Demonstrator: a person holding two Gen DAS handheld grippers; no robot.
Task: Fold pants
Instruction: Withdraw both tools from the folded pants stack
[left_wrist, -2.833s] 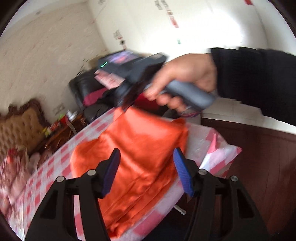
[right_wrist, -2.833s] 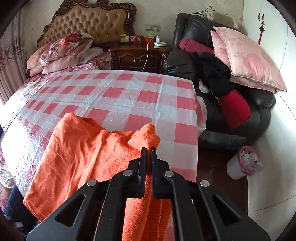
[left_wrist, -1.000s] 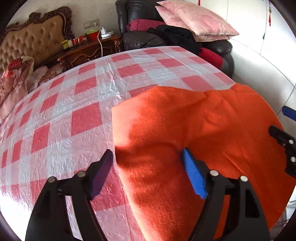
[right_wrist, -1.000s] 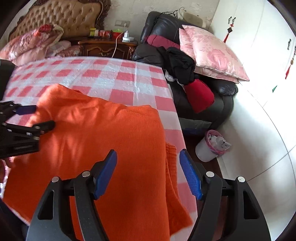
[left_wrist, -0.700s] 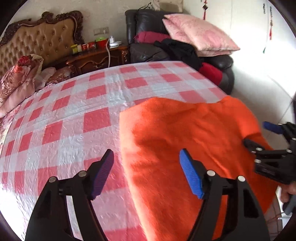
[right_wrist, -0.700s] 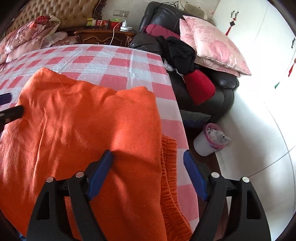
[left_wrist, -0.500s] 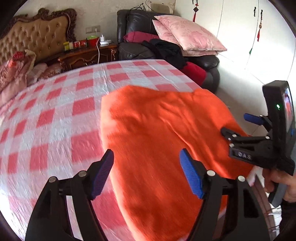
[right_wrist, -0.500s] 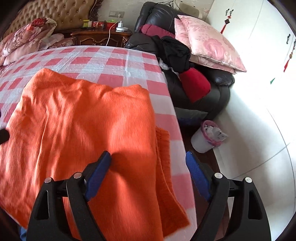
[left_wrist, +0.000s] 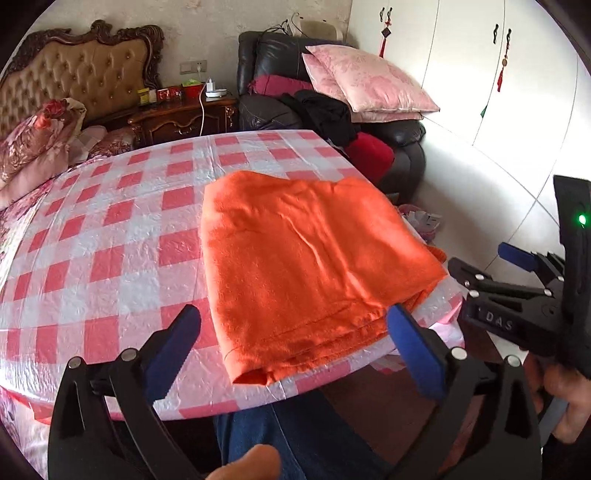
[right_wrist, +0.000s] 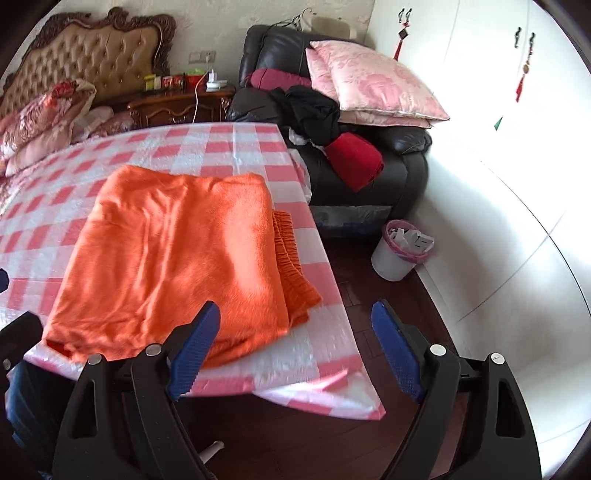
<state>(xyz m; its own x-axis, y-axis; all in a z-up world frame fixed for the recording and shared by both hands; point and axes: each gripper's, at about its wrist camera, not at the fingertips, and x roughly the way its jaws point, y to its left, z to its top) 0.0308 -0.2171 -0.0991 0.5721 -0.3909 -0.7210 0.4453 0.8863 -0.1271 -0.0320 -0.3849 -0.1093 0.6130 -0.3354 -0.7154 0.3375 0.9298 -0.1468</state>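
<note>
Pants (left_wrist: 310, 258) lay folded on the bench (left_wrist: 110, 236), so we judged it best to lift the widening left claw (left_wrist: 295, 343) and spread-apart right claw (right_wrist: 295, 350) clear, both empty.

From the left wrist we look forward and down past the near edge of the surface (left_wrist: 110, 236), toward the headboard (left_wrist: 74, 70) at eleven o'clock. From the right wrist we face likewise, set further right. Both views share the orange pants (left_wrist: 303, 251) (right_wrist: 173, 251), the armchair (left_wrist: 402, 147) (right_wrist: 391, 166) at one o'clock.

"DAS" on the right gripper (left_wrist: 491, 271) body
</note>
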